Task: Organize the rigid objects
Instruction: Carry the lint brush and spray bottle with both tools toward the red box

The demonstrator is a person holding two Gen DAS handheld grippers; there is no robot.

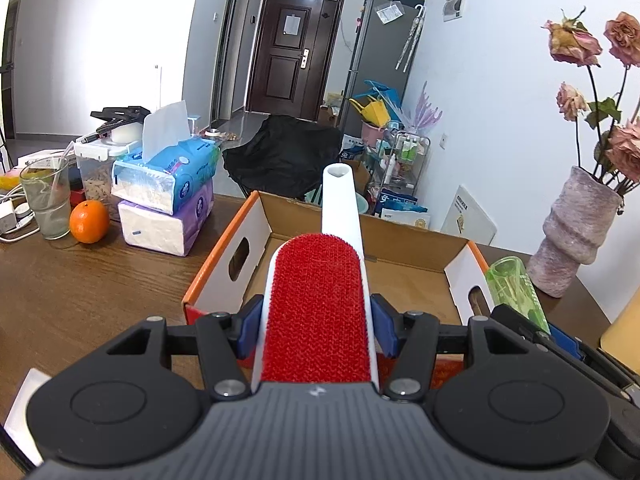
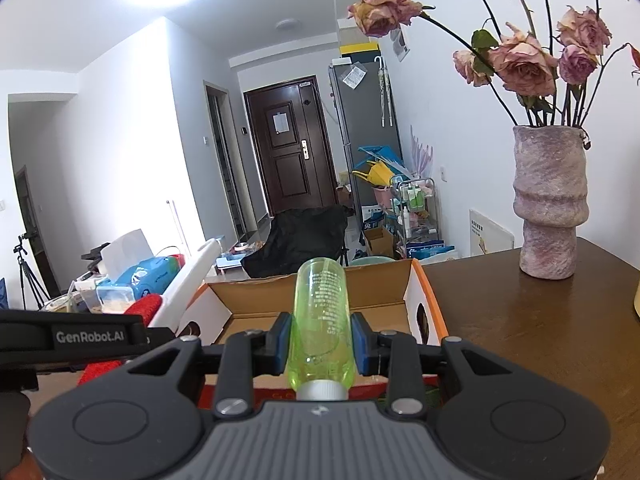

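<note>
A lint brush (image 1: 316, 304) with a red pile face and a white handle is clamped between the blue pads of my left gripper (image 1: 316, 324), its handle pointing forward over an open cardboard box (image 1: 400, 248). My right gripper (image 2: 320, 344) is shut on a clear green bottle (image 2: 320, 320) with a silver cap toward the camera, held just before the near edge of the same cardboard box (image 2: 320, 292). The green bottle (image 1: 516, 292) shows at the right of the left wrist view. The lint brush (image 2: 176, 292) appears at the left of the right wrist view.
On the brown wooden table (image 1: 100, 288) stand stacked tissue packs (image 1: 168, 192), an orange (image 1: 89, 222), a glass (image 1: 44, 200) and a lidded container (image 1: 98, 168) to the left. A vase (image 2: 550, 204) of dried roses stands right of the box. A black chair (image 1: 280, 156) sits beyond.
</note>
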